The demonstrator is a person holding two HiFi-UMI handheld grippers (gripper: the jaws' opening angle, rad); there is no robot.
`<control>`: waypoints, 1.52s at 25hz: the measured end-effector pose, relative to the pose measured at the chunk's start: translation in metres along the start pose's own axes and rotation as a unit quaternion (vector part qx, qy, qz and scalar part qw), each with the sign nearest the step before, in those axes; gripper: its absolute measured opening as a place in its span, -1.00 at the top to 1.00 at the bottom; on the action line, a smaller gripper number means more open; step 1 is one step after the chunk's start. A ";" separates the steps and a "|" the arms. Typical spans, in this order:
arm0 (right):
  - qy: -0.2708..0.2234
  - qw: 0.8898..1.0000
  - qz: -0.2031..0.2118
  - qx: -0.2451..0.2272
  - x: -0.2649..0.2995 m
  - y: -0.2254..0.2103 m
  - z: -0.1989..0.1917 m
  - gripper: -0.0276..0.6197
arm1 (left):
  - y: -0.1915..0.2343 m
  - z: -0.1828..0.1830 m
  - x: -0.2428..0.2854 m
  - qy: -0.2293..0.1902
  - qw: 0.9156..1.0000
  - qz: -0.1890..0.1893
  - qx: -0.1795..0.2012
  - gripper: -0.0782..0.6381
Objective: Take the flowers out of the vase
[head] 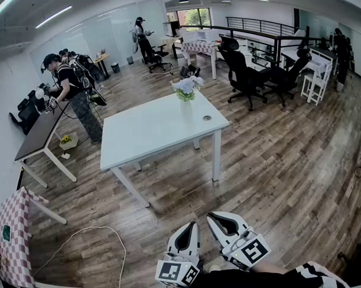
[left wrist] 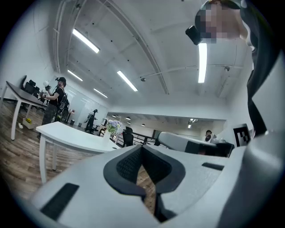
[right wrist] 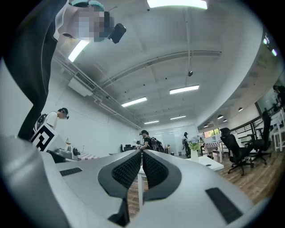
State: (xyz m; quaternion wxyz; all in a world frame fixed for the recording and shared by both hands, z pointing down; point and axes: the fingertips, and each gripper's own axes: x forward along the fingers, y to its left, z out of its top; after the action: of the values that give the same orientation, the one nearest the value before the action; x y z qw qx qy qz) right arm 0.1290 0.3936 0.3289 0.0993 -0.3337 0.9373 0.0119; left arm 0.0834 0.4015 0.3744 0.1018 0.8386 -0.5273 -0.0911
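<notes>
The bunch of pale blue and white flowers [head: 188,86] stands upright in a slim white vase [head: 186,108] near the far edge of the white rectangular table [head: 150,135], well ahead of both tools and across a stretch of wooden floor. The left tool [head: 193,225] and the right tool [head: 212,216] hang low and close to the person's body, side by side, each pointing roughly level and angled a little toward the other. In the left gripper view the left tool [left wrist: 141,146] has its jaws pressed together with nothing between them, and the flowers [left wrist: 113,126] sit to the left of its line. In the right gripper view the right tool [right wrist: 141,151] is likewise pressed shut and empty, with the flowers [right wrist: 194,144] off to its right. The stems run vertically, so the pull will probably have to go straight up. Neither tool looks clearly nearer. Both are well apart from the vase, so the person most likely has to walk up to the table and spread one tool's jaws before any grasp.
</notes>
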 end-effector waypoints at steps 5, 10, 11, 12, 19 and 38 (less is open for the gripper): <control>-0.018 1.000 0.007 -0.005 0.001 0.000 0.007 0.83 | -0.001 -0.004 0.001 0.001 1.000 0.002 -0.003 0.77; -0.014 1.000 0.009 -0.008 0.003 0.002 0.006 0.83 | -0.003 -0.003 -0.001 0.001 1.000 -0.001 -0.002 0.77; -0.015 1.000 0.011 -0.008 0.003 0.003 0.008 0.83 | -0.003 -0.003 -0.001 0.001 1.000 -0.001 -0.003 0.77; -0.015 1.000 0.011 -0.006 0.004 0.003 0.008 0.83 | -0.002 -0.003 -0.001 0.001 1.000 -0.001 -0.002 0.77; -0.005 1.000 0.012 0.000 -0.001 0.006 -0.002 0.83 | -0.006 -0.011 -0.004 0.011 1.000 -0.003 -0.004 0.77; -0.013 0.999 0.000 0.050 0.027 -0.029 -0.013 0.82 | 0.016 -0.012 0.026 0.027 0.999 0.007 -0.027 0.77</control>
State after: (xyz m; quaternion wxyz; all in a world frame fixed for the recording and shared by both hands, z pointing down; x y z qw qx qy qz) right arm 0.1247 0.3532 0.3376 0.1285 -0.3281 0.9354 -0.0309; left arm 0.0835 0.3718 0.3895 0.1389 0.8339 -0.5279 -0.0819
